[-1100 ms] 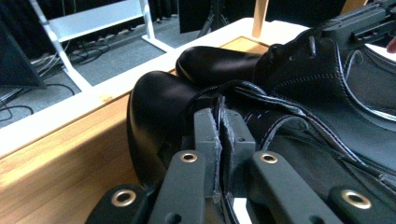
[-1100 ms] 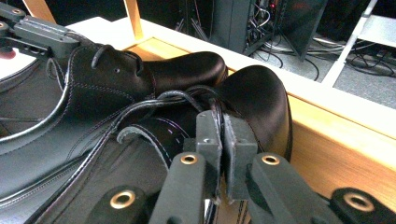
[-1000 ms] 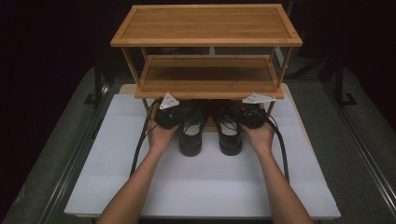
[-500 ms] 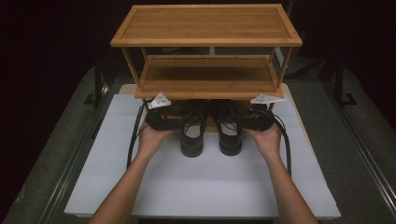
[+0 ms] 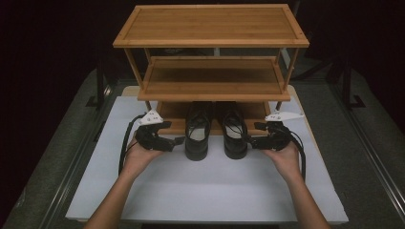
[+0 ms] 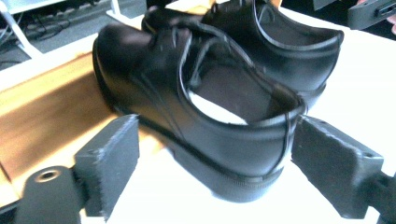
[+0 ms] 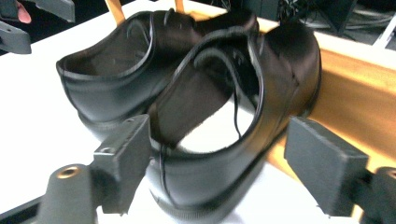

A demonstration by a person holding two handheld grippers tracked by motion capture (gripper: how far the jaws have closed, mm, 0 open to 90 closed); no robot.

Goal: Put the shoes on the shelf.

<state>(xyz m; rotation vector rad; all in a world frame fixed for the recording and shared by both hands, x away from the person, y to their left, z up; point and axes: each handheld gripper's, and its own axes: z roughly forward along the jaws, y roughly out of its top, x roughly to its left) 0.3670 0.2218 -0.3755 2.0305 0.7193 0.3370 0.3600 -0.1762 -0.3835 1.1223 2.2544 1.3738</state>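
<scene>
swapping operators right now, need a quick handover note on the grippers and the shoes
Left gripper: open, jaws just opened, off the left shoe.
Right gripper: open, jaws just opened, off the right shoe.
Shoes: side by side, toes on the bottom shelf of the wooden rack, heels on the white mat.
Done: both released.
Left: perhaps push them further in.

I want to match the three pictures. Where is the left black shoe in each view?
High view: the left shoe stands at the centre, toe on the rack's bottom shelf, heel on the white board.
Left gripper view: it is the nearer shoe, heel between the two jaws.
Right gripper view: it is the farther shoe, upper left.
Shared landmark: the wooden bottom shelf under both toes.
</scene>
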